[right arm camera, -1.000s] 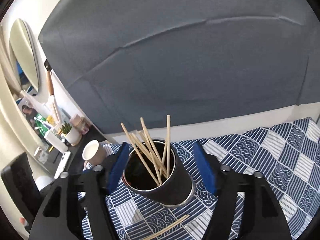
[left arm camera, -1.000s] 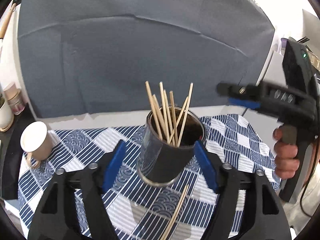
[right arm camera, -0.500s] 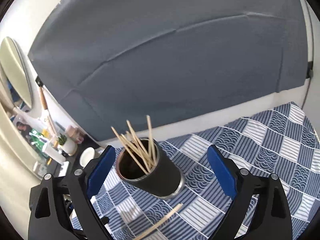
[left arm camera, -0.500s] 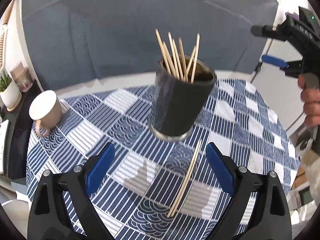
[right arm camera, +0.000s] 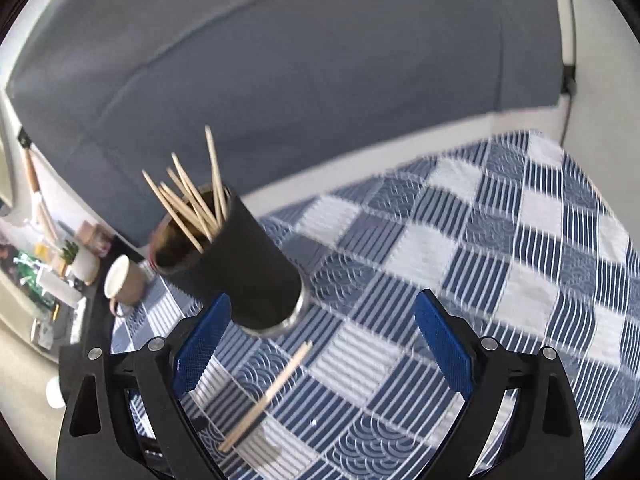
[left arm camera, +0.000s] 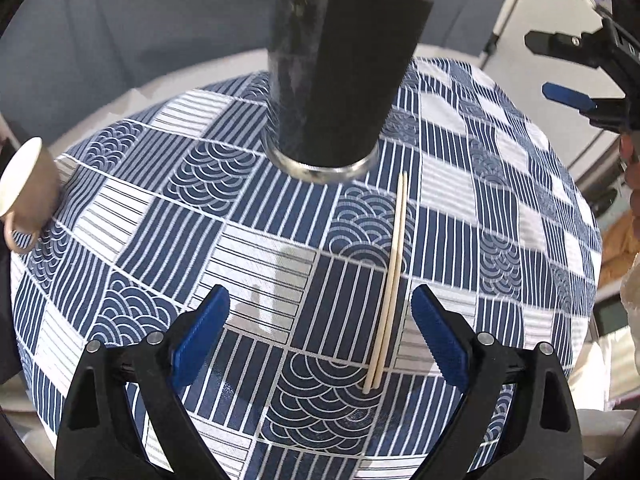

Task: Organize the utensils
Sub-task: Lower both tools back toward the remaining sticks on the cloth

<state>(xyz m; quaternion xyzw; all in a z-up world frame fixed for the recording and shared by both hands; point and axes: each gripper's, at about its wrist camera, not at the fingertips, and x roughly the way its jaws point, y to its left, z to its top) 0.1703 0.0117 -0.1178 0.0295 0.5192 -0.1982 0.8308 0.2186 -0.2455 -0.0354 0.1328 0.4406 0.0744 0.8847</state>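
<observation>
A dark cylindrical holder (left arm camera: pixel 336 76) with several wooden chopsticks stands upright on the blue-and-white patterned tablecloth (left arm camera: pixel 256 256). It also shows in the right wrist view (right arm camera: pixel 236 264). A pair of chopsticks (left arm camera: pixel 390 280) lies flat on the cloth in front of the holder, seen also in the right wrist view (right arm camera: pixel 268 396). My left gripper (left arm camera: pixel 320 336) is open and empty, low over the cloth, with the lying pair between its pads near the right one. My right gripper (right arm camera: pixel 320 344) is open and empty, above the cloth; it also appears at the right edge of the left wrist view (left arm camera: pixel 580 76).
A beige cup (left arm camera: pixel 24 196) stands on the cloth at the left, seen also in the right wrist view (right arm camera: pixel 124 280). A grey backdrop (right arm camera: pixel 320 80) rises behind the table. A shelf with a small plant and bottles (right arm camera: pixel 52 268) lies beyond the table's left edge.
My left gripper has opened off the holder, pulled back and dropped low toward the lying chopsticks. My right gripper has opened wider, backed away and swung right.
</observation>
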